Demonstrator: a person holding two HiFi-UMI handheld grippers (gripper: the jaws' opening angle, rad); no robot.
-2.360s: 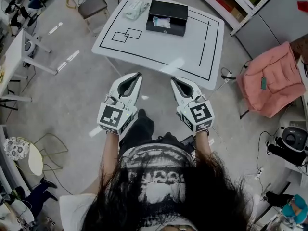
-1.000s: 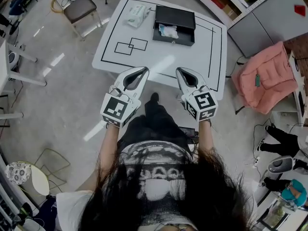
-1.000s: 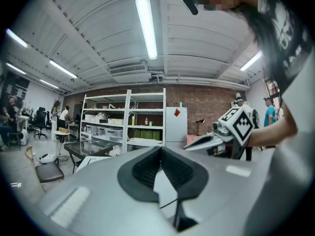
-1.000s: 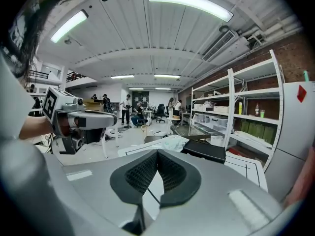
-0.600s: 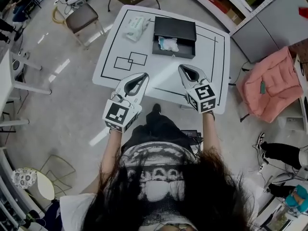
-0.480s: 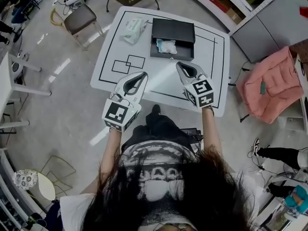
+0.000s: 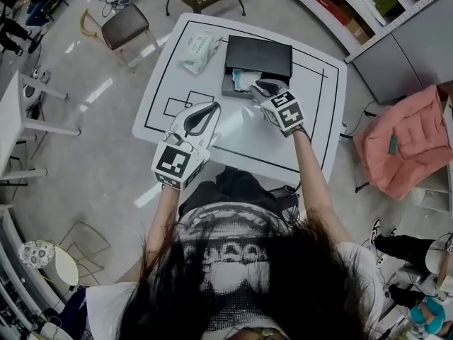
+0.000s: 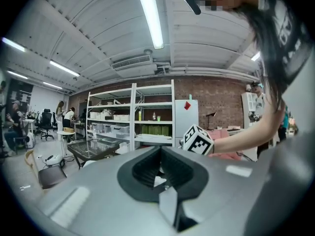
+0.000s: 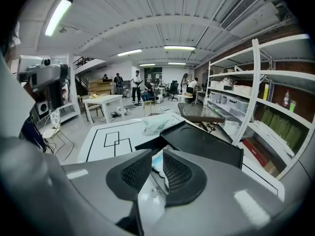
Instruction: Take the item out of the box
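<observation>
A black box (image 7: 260, 52) stands open at the far side of the white table (image 7: 311, 122). A white and blue packet (image 7: 243, 78) lies in its front tray. My right gripper (image 7: 257, 88) reaches to that tray, its tips just at the packet. In the right gripper view the jaws (image 9: 157, 151) are opening, a narrow gap between them. The packet (image 9: 157, 163) shows just beyond the gap, and the pads are not pressing on it. My left gripper (image 7: 211, 108) hovers over the near left part of the table, shut and holding nothing (image 8: 158, 148).
A green and white wipes pack (image 7: 198, 50) lies left of the box. Black tape lines and two taped squares (image 7: 180, 105) mark the table. A chair (image 7: 131, 23) stands at the far left, shelves at the far right, and a pink jacket (image 7: 407, 144) to the right.
The person has walked up to the table. My right gripper has reached forward to the box's tray and its jaws have parted. The left gripper now hangs over the table's near part.
</observation>
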